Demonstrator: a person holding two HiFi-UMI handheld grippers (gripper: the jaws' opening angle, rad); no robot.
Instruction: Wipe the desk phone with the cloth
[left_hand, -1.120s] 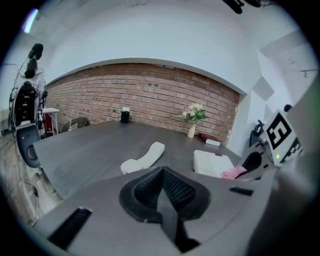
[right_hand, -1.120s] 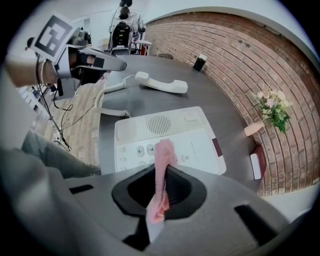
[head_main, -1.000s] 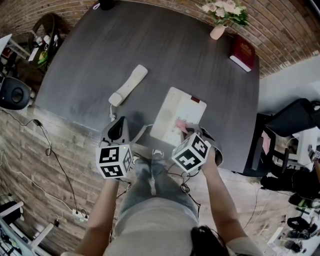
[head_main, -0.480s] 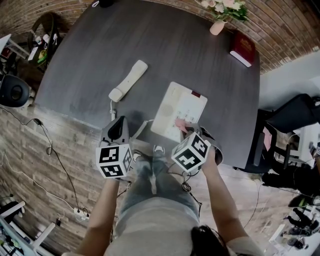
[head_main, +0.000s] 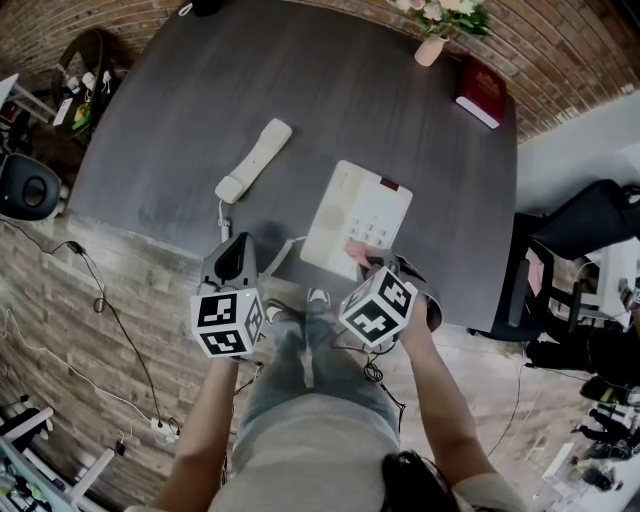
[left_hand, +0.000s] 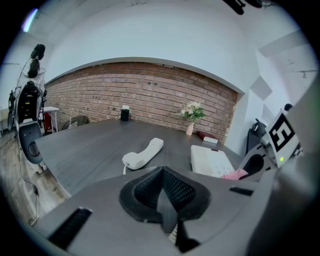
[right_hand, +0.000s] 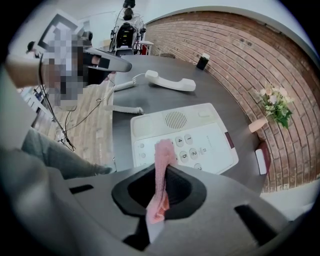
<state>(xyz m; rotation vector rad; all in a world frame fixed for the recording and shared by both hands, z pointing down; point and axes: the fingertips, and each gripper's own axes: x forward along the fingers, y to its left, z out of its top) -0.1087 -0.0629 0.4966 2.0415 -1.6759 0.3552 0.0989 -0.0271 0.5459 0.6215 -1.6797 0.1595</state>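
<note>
One crumpled pink cloth (right_hand: 163, 159), pinched in the right claw (right_hand: 159, 196), over the flat cream phone (right_hand: 210, 142); left claw (left_hand: 163, 201) pressed together.

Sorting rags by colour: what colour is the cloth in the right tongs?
The cloth is pink, clearest in the right gripper view.

The dark desk (head_main: 330, 90) carries a phone (head_main: 360, 215) by its near edge, a handset (head_main: 253, 160) to the phone's left, and a vase (head_main: 430, 50) and book (head_main: 480, 92) at the far right corner.

Before you is a dark grey table (head_main: 330, 100), behind it a brick wall (left_hand: 150, 95), below a wooden floor (head_main: 120, 290).
</note>
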